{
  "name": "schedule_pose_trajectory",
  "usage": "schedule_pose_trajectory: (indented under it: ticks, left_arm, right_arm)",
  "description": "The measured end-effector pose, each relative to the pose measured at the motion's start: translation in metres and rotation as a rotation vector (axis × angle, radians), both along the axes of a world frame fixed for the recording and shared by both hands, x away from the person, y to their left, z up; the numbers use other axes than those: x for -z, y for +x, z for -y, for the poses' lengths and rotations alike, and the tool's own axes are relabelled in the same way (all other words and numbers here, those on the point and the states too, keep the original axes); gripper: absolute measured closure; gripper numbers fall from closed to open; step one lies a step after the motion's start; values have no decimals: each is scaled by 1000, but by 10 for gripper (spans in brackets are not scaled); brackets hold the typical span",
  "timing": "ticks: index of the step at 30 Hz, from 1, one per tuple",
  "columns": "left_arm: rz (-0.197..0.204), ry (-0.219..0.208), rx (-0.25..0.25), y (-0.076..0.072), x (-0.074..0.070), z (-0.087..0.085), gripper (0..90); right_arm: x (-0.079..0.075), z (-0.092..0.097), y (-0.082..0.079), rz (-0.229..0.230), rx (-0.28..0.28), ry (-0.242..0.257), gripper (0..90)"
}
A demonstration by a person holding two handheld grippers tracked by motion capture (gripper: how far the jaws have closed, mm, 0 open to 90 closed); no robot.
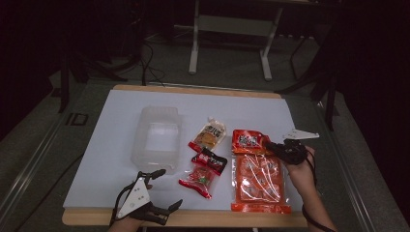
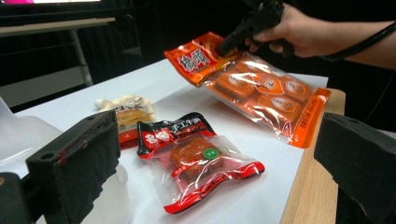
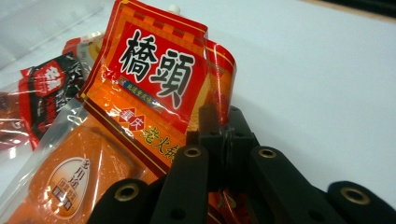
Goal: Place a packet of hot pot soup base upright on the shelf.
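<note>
Large orange snack bag [image 1: 255, 181]: clear-fronted, holding several small orange packets, red header with bold characters; lies at the right of the white table sheet [image 1: 116, 145], its header end lifted off the sheet while its far end rests near the wooden table edge [image 1: 203, 218]. Right gripper [image 1: 270, 146]: jaws closed tight on the bag's header corner, seen close in the right gripper view [image 3: 224, 140], where the pinched red panel bends above the black jaws; the right hand [image 1: 302, 169] holds the gripper just beside the bag. Left gripper [image 1: 164, 186]: jaws standing wide apart with nothing between them, resting at the near-left edge of the table, well apart from the bag. Small red-and-black snack packet [image 1: 209, 161]: flat on the sheet just left of the bag. Small clear packet with red trim [image 1: 197, 181]: just below it, touching or overlapping it. Pale yellow snack packet [image 1: 209, 134]: farther up the sheet. Clear plastic box [image 1: 157, 137]: open-topped, left of the three small packets. Metal table legs [image 1: 195, 43]: on the floor beyond the table.
</note>
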State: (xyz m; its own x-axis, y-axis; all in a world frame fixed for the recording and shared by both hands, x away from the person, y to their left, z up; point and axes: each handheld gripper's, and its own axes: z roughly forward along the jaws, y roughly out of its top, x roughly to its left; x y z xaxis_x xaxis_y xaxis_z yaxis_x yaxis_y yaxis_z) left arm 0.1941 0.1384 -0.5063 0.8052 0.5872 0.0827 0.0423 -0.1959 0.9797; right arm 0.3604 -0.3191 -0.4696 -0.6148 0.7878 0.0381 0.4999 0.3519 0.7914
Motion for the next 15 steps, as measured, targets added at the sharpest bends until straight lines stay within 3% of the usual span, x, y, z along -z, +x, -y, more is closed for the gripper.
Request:
schedule_pose_trajectory:
  ticks: [6, 15]
  left_arm:
    - [21, -1, -8, 0, 0, 0, 7]
    - [8, -20, 13, 0, -2, 0, 8]
  right_arm:
    - [-14, 1, -12, 45, -9, 26, 888]
    - [-46, -4, -39, 146, -51, 46, 889]
